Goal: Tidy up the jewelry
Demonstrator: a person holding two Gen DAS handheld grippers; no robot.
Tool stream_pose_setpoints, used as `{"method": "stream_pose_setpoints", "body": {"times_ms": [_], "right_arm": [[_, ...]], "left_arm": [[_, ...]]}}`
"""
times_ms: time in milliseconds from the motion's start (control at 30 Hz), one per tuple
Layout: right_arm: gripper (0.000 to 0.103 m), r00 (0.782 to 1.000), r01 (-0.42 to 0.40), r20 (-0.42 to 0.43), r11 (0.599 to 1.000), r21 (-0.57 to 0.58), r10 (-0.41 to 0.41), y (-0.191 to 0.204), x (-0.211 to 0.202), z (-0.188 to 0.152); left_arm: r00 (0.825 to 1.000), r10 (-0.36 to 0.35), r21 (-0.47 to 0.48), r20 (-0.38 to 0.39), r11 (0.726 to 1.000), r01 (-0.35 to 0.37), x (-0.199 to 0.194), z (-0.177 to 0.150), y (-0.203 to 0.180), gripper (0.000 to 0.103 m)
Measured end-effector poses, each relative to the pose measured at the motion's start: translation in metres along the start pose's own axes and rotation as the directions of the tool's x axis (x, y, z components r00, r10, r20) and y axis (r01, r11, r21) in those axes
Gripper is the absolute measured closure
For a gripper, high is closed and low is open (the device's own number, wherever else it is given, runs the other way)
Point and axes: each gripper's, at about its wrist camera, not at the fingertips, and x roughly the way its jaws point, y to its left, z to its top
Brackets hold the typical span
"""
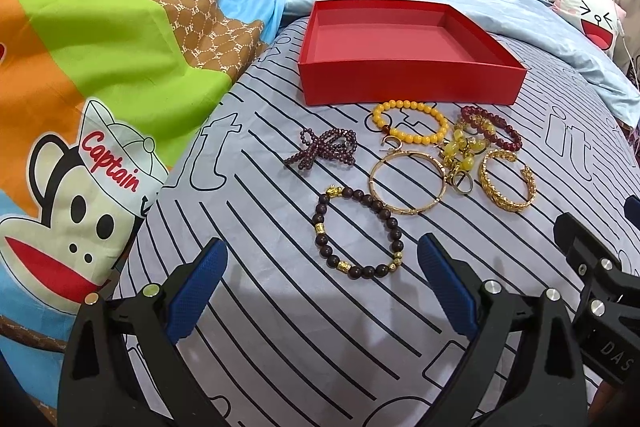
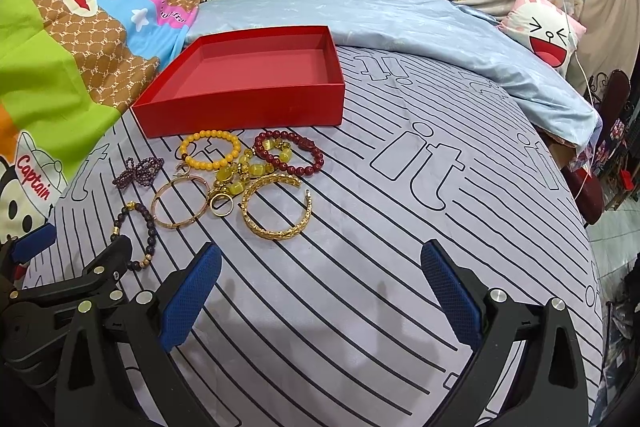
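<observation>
Lying beyond left tool [image 1: 322, 269] (open), dark bracelet [image 1: 357, 233]

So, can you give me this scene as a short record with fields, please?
surface: striped bedsheet
container: red box, open, nothing inside
jewelry location: all on the sheet in front of the box
beaded pieces: dark bracelet, yellow bracelet, red bracelet, purple strand
gold pieces: thin bangle, open cuff
left gripper: open, holds nothing, dark bracelet just ahead
right gripper: open, holds nothing
task progress: nothing in the box yet
</observation>
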Motion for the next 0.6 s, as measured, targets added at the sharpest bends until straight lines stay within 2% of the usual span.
{"method": "stream_pose_setpoints", "body": {"times_ms": [600], "right_arm": [[0.007,1.000,-0.001,-0.002,1.000,-0.003,0.001,0.0011,0.0002,-0.0001]], "left_arm": [[1.000,0.000,-0.007,-0.004,1.000,0.000,-0.0001,-0.0030,0.0007,0.012]]}}
